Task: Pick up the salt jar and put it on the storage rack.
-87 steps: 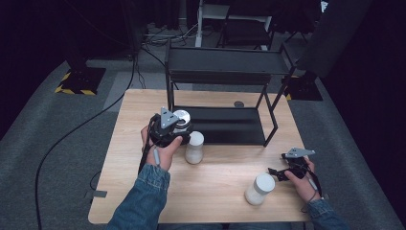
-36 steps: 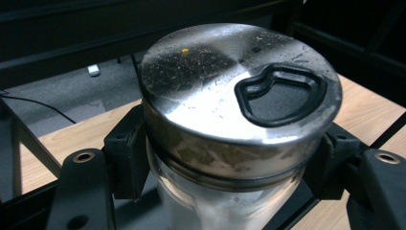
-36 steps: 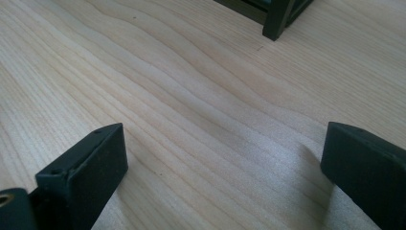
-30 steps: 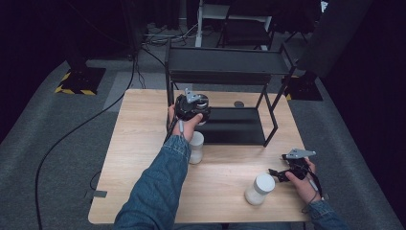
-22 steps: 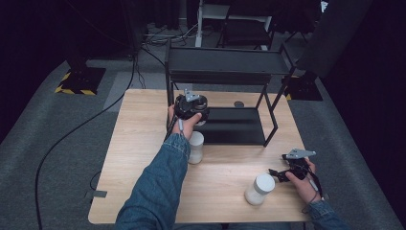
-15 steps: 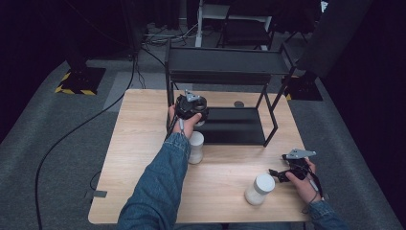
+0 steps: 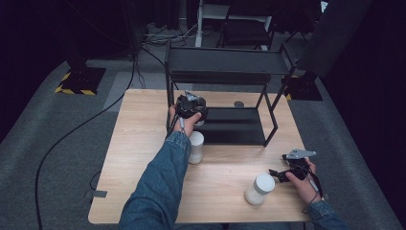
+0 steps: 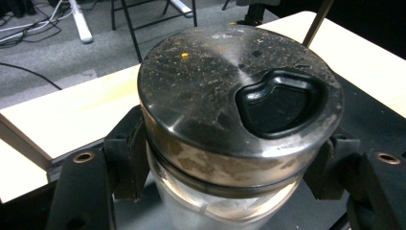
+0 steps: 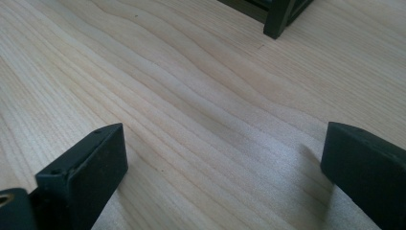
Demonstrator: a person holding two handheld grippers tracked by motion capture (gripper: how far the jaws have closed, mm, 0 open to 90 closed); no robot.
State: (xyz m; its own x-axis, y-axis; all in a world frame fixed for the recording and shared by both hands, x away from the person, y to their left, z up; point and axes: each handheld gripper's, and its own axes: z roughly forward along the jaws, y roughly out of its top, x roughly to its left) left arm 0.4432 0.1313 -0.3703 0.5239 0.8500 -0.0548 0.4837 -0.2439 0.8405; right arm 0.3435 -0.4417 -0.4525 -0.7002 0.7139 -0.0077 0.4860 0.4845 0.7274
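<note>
Left claw (image 7: 193, 106) out over the left end of the black rack's lower shelf (image 7: 234, 125), clamped on a jar (image 8: 230, 143) just under its dark, scuffed lid (image 8: 239, 100); one jaw pressed to each side of the glass in the left gripper view. Jar upright, over the dark shelf surface near that shelf's left front corner; contact with the shelf not clear from the pictures. Rack (image 7: 225, 67) toward the far side of the counter (image 7: 139, 143), its upper shelf overhanging the lower one, with thin legs at the corners hemming the claw in on its left. Denim sleeve (image 7: 158, 187) stretched diagonally from the near edge to the rack, passing just beside a white container (image 7: 195, 147) in front of the shelf. Right claw (image 7: 275, 175) low on the counter near the right edge, jaws wide apart with nothing between them; bare wood grain between them in the right gripper view, one rack leg (image 9: 280, 19) farther off. Second white container (image 7: 259, 189) just beside that claw, toward the near edge. Broad open wood on the counter's left half and between the two containers; small dark disc (image 7: 239, 104) behind the lower shelf.
</note>
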